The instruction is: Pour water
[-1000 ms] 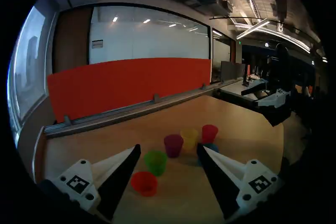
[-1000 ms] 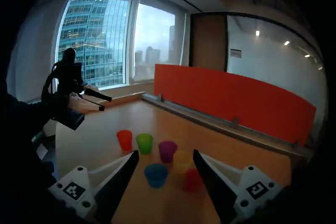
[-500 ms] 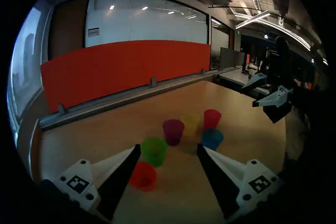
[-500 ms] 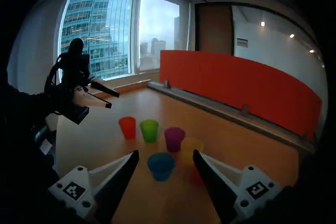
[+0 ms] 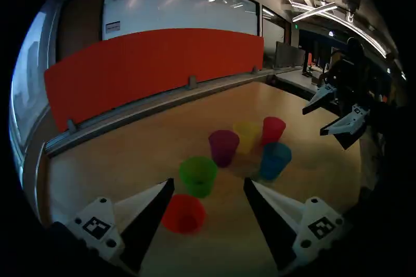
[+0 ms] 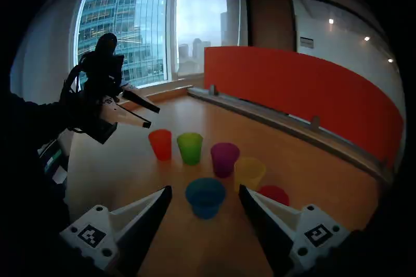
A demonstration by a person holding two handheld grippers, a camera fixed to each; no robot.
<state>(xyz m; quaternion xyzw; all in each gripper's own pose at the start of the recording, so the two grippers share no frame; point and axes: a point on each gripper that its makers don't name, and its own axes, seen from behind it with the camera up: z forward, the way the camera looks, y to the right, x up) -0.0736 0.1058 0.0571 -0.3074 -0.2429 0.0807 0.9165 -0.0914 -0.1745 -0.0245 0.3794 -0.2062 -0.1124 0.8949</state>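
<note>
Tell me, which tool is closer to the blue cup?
Right. The right tool has the blue cup just ahead of its open fingers; the left tool hovers farther off, over by the orange cup.

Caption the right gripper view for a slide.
Open right hand-held gripper faces a blue cup, with five other cups nearby on a wooden table.

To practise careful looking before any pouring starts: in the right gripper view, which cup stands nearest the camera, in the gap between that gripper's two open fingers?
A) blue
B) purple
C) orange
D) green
A: the blue cup stands nearest, in the gap of the open right gripper, while the green cup and purple cup stand farther back.
</note>
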